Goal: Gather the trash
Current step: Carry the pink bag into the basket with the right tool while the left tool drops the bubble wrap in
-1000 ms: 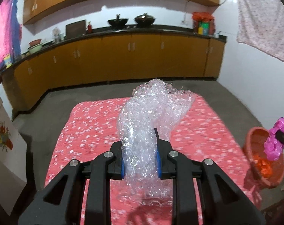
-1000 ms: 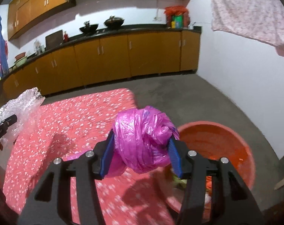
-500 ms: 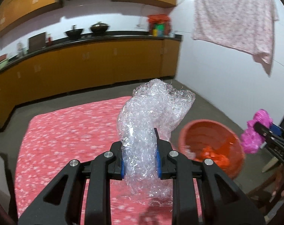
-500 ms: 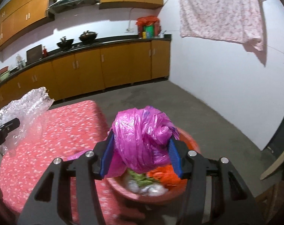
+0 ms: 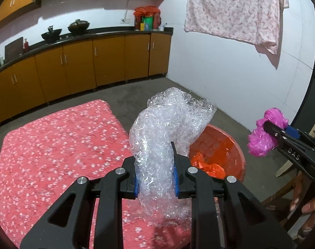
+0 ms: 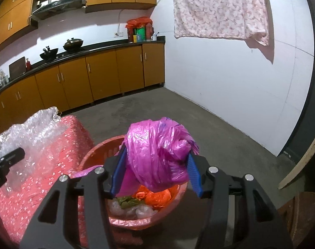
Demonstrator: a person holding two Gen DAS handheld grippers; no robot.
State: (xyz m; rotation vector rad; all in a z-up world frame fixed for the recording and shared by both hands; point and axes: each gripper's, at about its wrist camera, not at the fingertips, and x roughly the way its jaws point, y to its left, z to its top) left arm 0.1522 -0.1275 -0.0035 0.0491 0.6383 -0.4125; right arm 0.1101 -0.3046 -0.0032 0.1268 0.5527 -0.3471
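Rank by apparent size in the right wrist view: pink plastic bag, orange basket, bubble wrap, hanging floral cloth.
1. hanging floral cloth
2. orange basket, partly hidden behind the bag
3-4. pink plastic bag and bubble wrap look alike; the bag's closeness to the camera leaves their order unsure.

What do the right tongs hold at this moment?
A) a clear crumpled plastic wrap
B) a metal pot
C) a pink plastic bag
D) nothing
C: the right tongs are closed on the bunched pink plastic bag, above the red basket.
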